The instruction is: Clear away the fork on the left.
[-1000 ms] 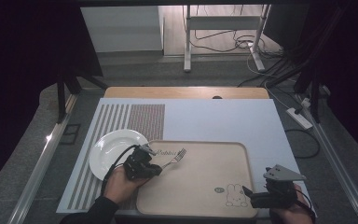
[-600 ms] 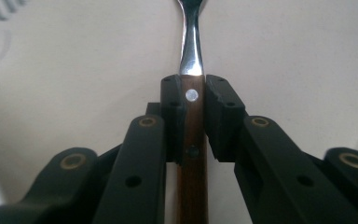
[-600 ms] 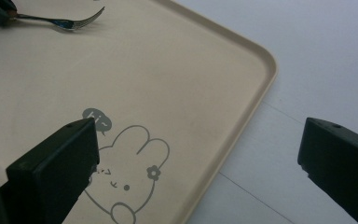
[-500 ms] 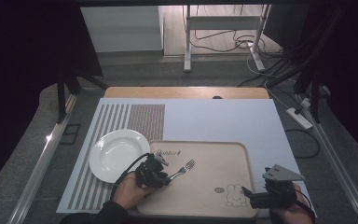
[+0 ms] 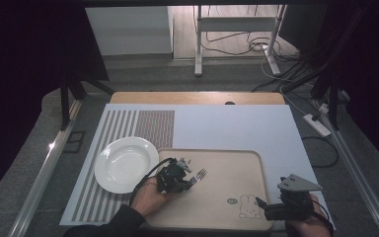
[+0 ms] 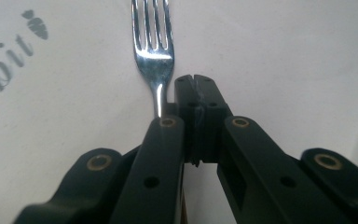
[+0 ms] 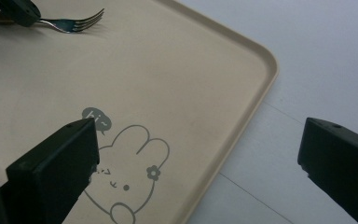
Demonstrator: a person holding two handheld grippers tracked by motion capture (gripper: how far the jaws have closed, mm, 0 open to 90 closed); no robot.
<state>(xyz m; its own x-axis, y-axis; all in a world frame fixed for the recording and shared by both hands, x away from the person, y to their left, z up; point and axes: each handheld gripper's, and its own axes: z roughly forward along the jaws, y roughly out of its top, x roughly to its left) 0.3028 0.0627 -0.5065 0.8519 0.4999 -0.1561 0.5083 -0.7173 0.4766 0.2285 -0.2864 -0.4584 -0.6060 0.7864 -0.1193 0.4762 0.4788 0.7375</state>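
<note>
My left gripper (image 6: 196,91) has its jaws pressed together on the neck of a shiny metal fork (image 6: 154,44), whose tines point away over the beige tray (image 5: 227,163). My left hand (image 5: 150,197) reaches in over the tray's near left corner, beside the white plate (image 5: 123,163). My right gripper (image 7: 198,154) hangs wide apart, holding nothing, above the tray's rabbit drawing (image 7: 130,172).
</note>
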